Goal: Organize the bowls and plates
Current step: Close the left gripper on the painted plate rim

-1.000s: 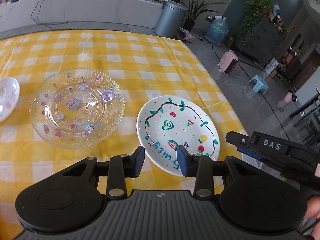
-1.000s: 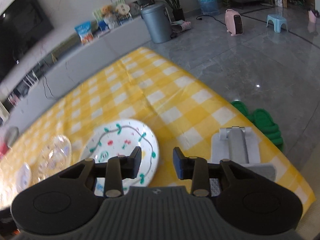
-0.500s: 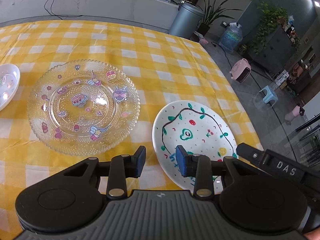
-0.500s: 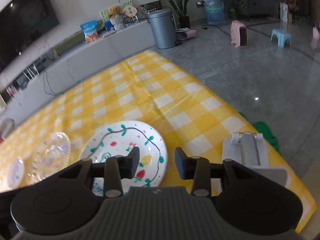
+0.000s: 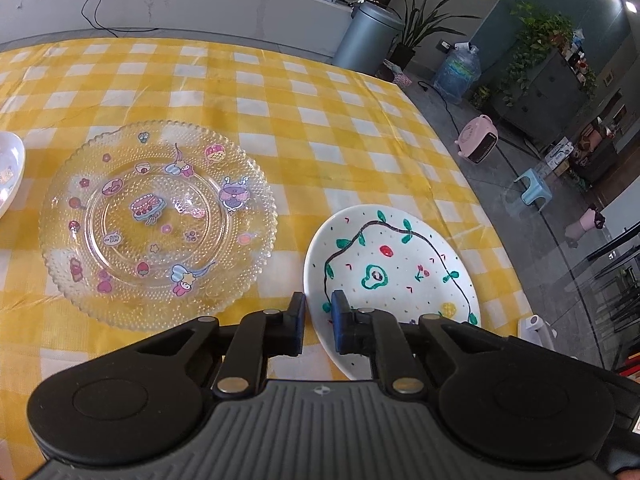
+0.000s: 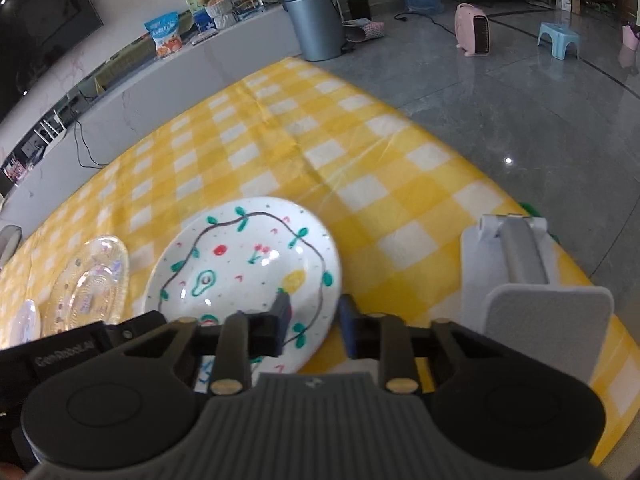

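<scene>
Plates: glass plate (image 5: pixel 158 220) w/ stickers | white painted plate (image 5: pixel 390 276) bare, both grippers open

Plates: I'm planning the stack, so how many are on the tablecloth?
2 plates: a clear glass plate on the left, a white painted plate beside it. A partly cropped white dish lies farther left.

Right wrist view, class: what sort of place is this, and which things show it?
Probably a home living or dining room: a yellow checked tablecloth under a white painted plate, a grey lidded bin and a pink fan heater on the tiled floor.
</scene>
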`<action>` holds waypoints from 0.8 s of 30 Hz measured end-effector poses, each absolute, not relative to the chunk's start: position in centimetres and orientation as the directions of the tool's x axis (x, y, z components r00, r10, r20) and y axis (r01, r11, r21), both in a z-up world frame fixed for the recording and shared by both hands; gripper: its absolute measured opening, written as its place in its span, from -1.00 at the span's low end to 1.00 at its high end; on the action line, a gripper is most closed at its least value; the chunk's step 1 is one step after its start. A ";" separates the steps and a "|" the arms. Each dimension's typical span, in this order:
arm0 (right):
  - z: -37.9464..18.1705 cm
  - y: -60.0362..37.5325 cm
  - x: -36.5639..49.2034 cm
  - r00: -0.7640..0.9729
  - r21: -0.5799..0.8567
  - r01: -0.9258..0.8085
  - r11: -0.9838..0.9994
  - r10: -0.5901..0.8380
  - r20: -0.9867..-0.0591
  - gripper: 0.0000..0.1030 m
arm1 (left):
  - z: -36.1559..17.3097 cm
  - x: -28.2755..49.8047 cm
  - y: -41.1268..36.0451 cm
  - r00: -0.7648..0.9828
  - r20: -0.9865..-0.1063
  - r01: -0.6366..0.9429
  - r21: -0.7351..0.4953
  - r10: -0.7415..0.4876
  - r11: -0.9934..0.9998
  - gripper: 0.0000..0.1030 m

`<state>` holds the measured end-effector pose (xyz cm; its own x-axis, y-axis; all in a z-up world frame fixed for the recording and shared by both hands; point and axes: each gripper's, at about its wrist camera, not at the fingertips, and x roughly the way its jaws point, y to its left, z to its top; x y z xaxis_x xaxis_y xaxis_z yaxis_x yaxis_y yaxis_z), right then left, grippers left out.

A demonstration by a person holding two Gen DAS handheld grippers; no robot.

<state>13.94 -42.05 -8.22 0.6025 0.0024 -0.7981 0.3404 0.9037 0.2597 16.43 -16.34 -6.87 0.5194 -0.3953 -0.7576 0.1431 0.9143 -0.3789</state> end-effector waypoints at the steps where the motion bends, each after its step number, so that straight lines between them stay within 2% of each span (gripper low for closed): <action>1: -8.3 -42.2 13.9 0.604 0.265 0.344 0.901 0.004 -0.797 -0.69 | -6.8 16.4 -16.3 0.519 -0.757 0.143 -0.380 -0.397 0.914 -0.74; 11: -8.2 -42.0 12.5 0.591 0.317 0.325 0.891 0.070 -0.803 -0.74 | -6.3 14.7 -15.0 0.514 -0.772 0.122 -0.366 -0.375 0.922 -0.84; 16: -8.3 -42.3 12.7 0.603 0.356 0.340 0.871 0.088 -0.792 -0.48 | -6.3 15.1 -14.8 0.561 -0.752 0.112 -0.346 -0.346 0.932 -0.78; 17: -8.2 -42.3 12.8 0.608 0.354 0.342 0.870 0.083 -0.790 -0.43 | -6.4 15.3 -14.7 0.558 -0.752 0.105 -0.356 -0.351 0.929 -0.71; 24: -8.5 -42.4 13.3 0.627 0.357 0.356 0.864 0.063 -0.777 -0.43 | -7.0 15.9 -14.9 0.558 -0.743 0.115 -0.372 -0.369 0.921 -0.66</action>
<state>13.30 -42.44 -8.50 0.6267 0.0629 -0.7767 0.3560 0.8635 0.3572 15.86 -14.91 -6.99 0.5575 -0.3694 -0.7435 0.1145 0.9212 -0.3718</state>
